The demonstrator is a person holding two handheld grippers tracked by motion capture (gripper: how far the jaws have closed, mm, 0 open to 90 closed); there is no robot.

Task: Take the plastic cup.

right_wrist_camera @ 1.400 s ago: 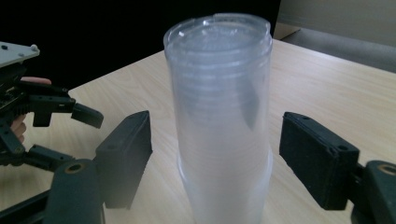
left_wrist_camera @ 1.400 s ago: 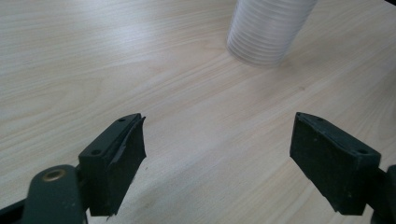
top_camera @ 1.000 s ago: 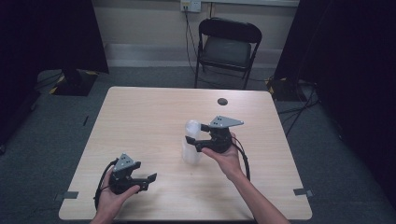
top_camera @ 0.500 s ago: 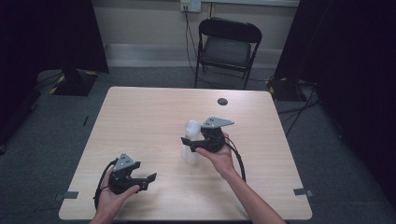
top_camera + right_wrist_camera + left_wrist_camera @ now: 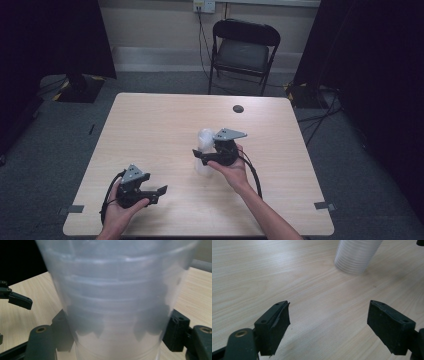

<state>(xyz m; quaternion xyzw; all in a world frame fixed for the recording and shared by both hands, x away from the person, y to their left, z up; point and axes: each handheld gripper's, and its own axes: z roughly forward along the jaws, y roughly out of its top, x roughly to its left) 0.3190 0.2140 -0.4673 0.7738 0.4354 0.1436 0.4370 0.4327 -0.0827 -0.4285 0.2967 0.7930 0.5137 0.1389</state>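
There's the stack of clear plastic cups (image 5: 204, 150), standing upright just right of centre in the high view, on the pale wooden table (image 5: 150, 125). You can count the nested rims through the wall in the right gripper view (image 5: 112, 302), stacked tight one inside another.

The right gripper (image 5: 200, 154) has it, jaws either side of the stack, low on the body, pads pressed against the plastic from both flanks. It looks like a firm hold, closed onto the stack. My read: this is the bracing hand, steadying the pile so a cup can come off.

Down at the lower left of the high view sits the left gripper (image 5: 161, 191), jaws spread wide, nothing between them. In its own view the ribbed base of the stack (image 5: 355, 256) shows at the top edge, well apart from those open jaws.

To do this well, I'd say keep the right squeeze gentle, because thin plastic buckles and locks cups together. Bring the left in high, at the topmost rim, and pull straight along the stack's axis.

Far off, a small dark disc (image 5: 238, 108) lies near the table's upper edge, with a folding chair (image 5: 243, 50) beyond.
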